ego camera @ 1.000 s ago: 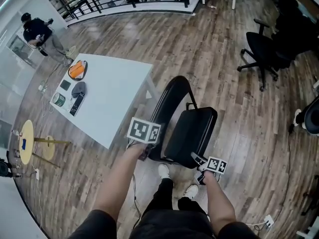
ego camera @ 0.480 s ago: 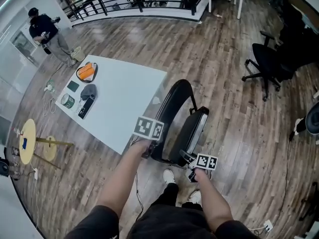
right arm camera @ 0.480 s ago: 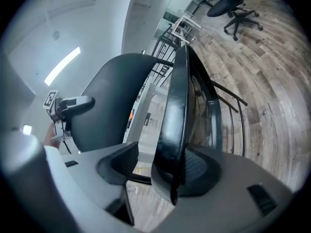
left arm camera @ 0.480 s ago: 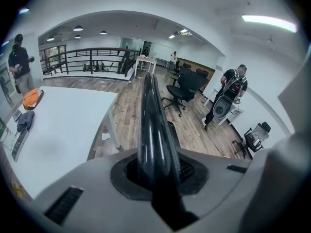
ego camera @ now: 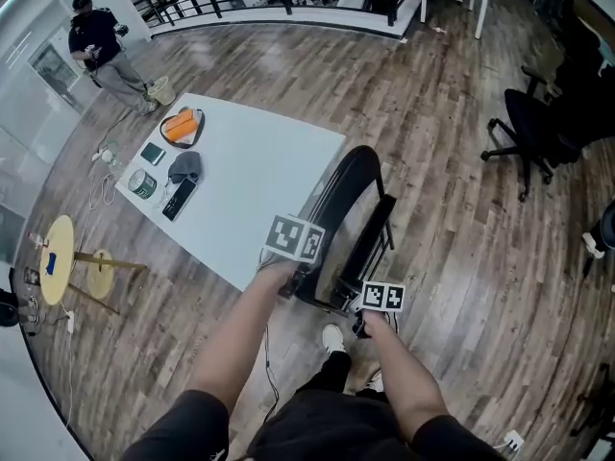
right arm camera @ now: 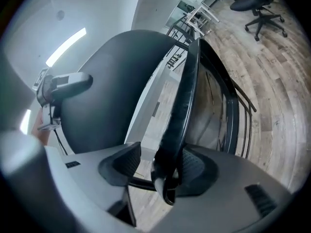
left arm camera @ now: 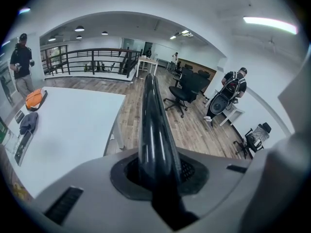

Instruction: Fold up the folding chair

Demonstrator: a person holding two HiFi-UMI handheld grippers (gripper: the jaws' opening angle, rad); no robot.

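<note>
Folding at its closing stage: folding chair (ego camera: 354, 221), black, on the wood floor just right of the white table (ego camera: 240, 190), seat (right arm camera: 181, 115) standing nearly flat against the back frame (left arm camera: 153, 125). My left tongs (left arm camera: 155, 171) clenched on the frame's tube; my right tongs (right arm camera: 163, 171) closing, the seat's edge between the jaws, one pad not yet on it. Next, I reckon: seat pressed home, tube held steady against tipping

White table (ego camera: 259, 190) at left carries an orange bag (ego camera: 181, 126) and green tin (ego camera: 142, 183). Office chair (ego camera: 538, 128) far right, person (ego camera: 101, 51) far left.
</note>
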